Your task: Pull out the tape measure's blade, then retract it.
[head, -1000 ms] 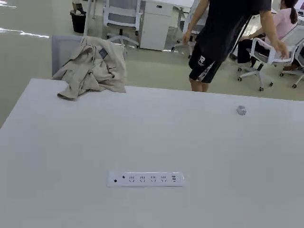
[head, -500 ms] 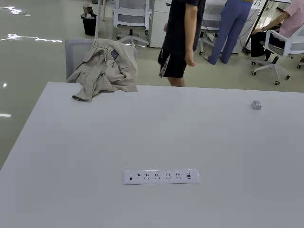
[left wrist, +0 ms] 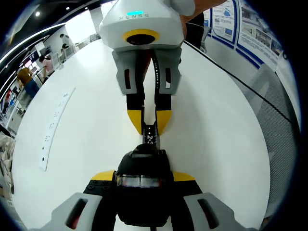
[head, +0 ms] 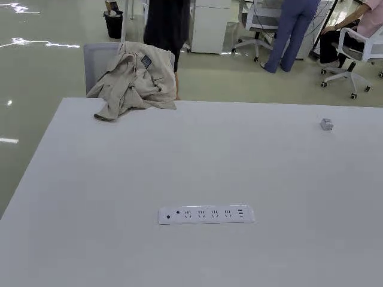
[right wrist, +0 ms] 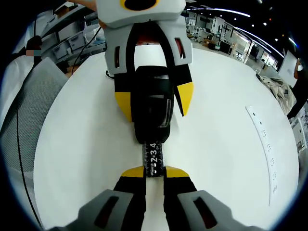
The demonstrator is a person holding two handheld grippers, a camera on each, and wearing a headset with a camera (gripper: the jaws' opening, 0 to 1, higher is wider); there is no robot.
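Well to one side of the power strip, over the white table, the tape measure is held between the two grippers. The left gripper has its jaws pressed against the black case from both sides. The right gripper faces it head-on, its yellow tips pinching the blade. The blade is out of the case by a short run, and the numerals 2, 3 and 4 read on the bare stretch. It lies roughly parallel to the strip. Whether the case touches the table cannot be told.

In the head view the strip lies flat near the table's middle. Beyond the strip, to its left, a beige jacket hangs over a grey chair at the far edge, with part of it resting on the table. Beyond the strip, to its right, sits a small grey object. Farther off, on the glossy floor, are people, white office chairs and a black bin.
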